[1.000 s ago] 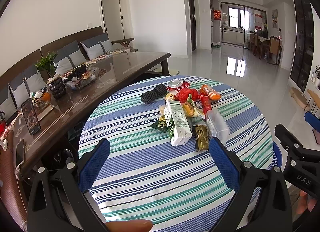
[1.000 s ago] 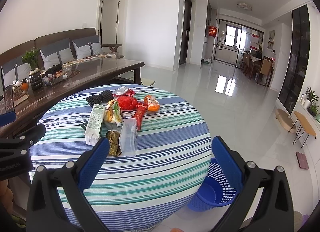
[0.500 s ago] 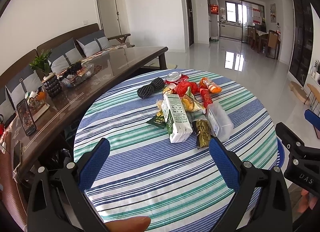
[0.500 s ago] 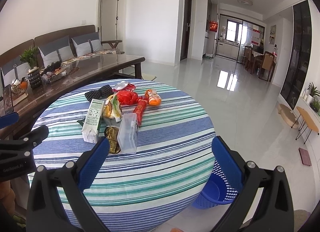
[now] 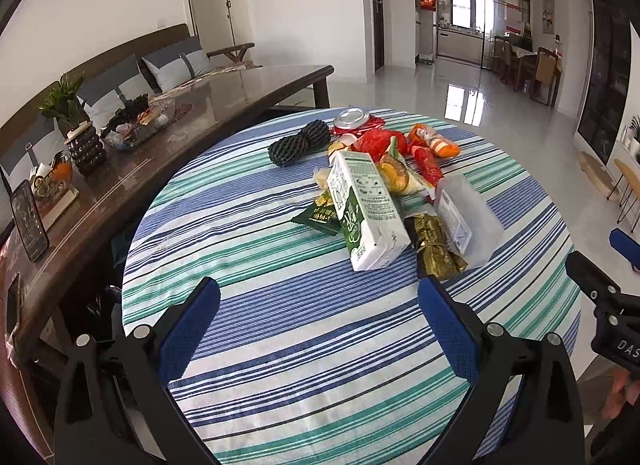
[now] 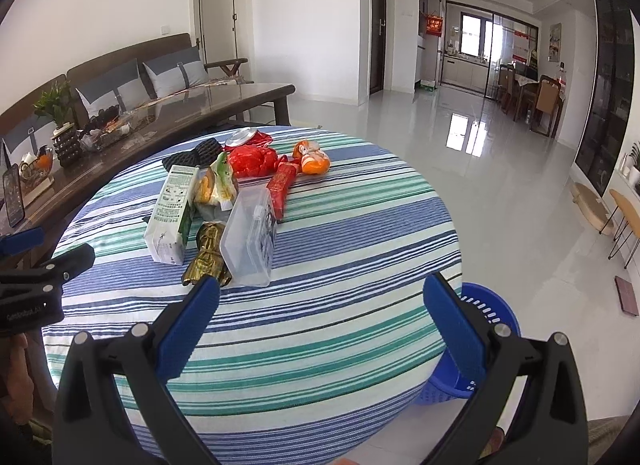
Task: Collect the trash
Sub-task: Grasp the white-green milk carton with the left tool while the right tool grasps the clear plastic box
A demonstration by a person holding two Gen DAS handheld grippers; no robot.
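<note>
A heap of trash lies on the round striped table (image 5: pixel 280 329): a green-and-white milk carton (image 5: pixel 366 209), a clear plastic box (image 5: pixel 466 221), a gold wrapper (image 5: pixel 434 249), red wrappers (image 5: pixel 378 141), an orange bottle (image 5: pixel 436 141), a crushed can (image 5: pixel 352 119) and black foam netting (image 5: pixel 298 144). The same carton (image 6: pixel 172 213) and box (image 6: pixel 252 237) show in the right wrist view. My left gripper (image 5: pixel 319 293) hovers open over the table's near part, short of the carton. My right gripper (image 6: pixel 322 287) is open too, its left finger beside the gold wrapper (image 6: pixel 208 255). A blue basket (image 6: pixel 486 313) stands on the floor, right of the table.
A long dark wooden table (image 5: pixel 132 169) with a plant, a phone and a glass dish runs along the left, a sofa behind it. Glossy open floor (image 6: pixel 500 185) stretches right toward a dining area. Small stools stand at the far right.
Both grippers have moved forward toward the trash heap, which now looks larger and closer. Both stay open and nothing has been picked up.
</note>
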